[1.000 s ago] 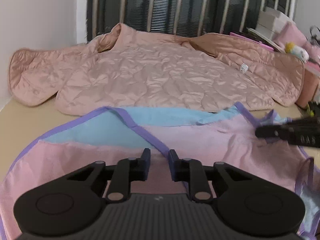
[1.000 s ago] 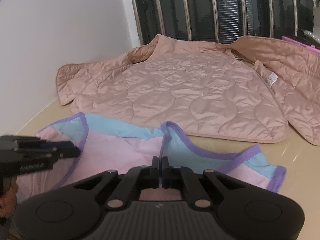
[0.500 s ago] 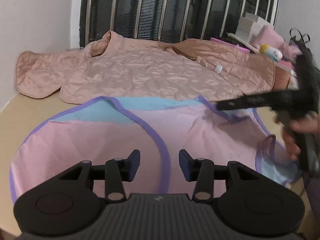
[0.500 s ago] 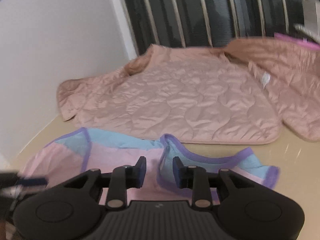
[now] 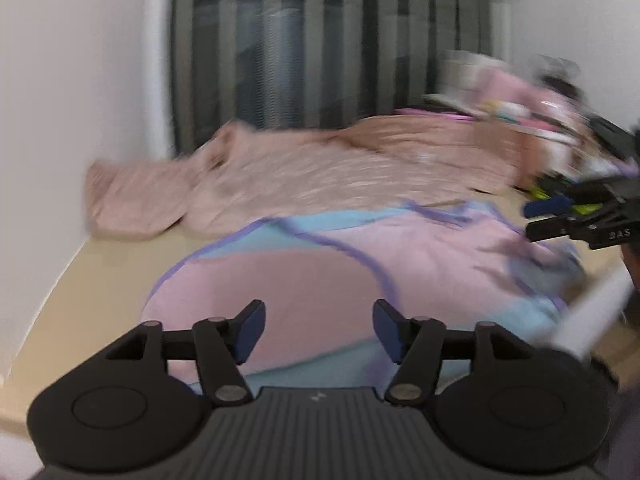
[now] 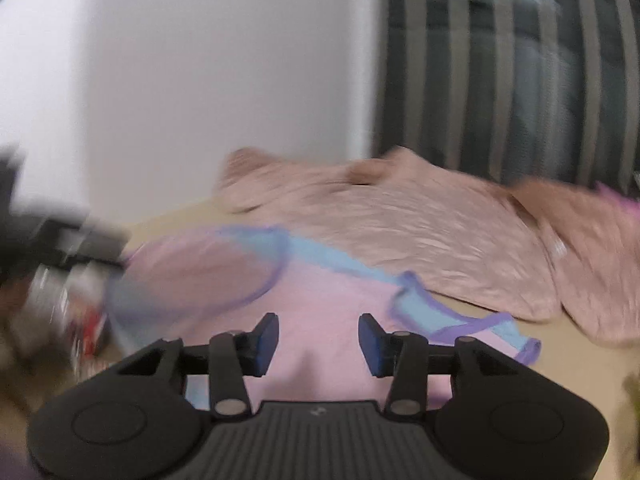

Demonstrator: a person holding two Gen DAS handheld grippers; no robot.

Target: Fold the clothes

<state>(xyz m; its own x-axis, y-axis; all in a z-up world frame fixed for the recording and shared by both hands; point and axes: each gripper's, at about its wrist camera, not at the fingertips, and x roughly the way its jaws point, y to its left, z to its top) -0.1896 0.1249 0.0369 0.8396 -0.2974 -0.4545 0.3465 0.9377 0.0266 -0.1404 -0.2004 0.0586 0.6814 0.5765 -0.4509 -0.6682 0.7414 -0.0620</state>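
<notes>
So the whole thing sits on a beige table [image 5: 100, 264] pushed against a white wall, which gives a flat surface to spread fabric on. Biggest item is the quilted jacket [image 5: 320, 168], laid out flat along the back near the barred window. Looks parked there out of the way, probably waiting its turn, though that's my guess.

In front of it is the garment [image 5: 320, 276] actually being worked on: pink, with blue lining and purple trim, lying flat on the near part of the table with the blue showing along its far edge where it's turned over. My read is it's partway through a fold, not finished.

Left gripper [image 5: 318, 332] hangs just above the pink cloth with its jaws opening, nothing pinched between them. Right gripper [image 6: 318, 338] is the same deal, jaws opening over the pink part, cloth below but not in the pads. Makes sense if both have let the fabric go so it settles flat.

Clutter at the far right end is too blurry to name.
</notes>
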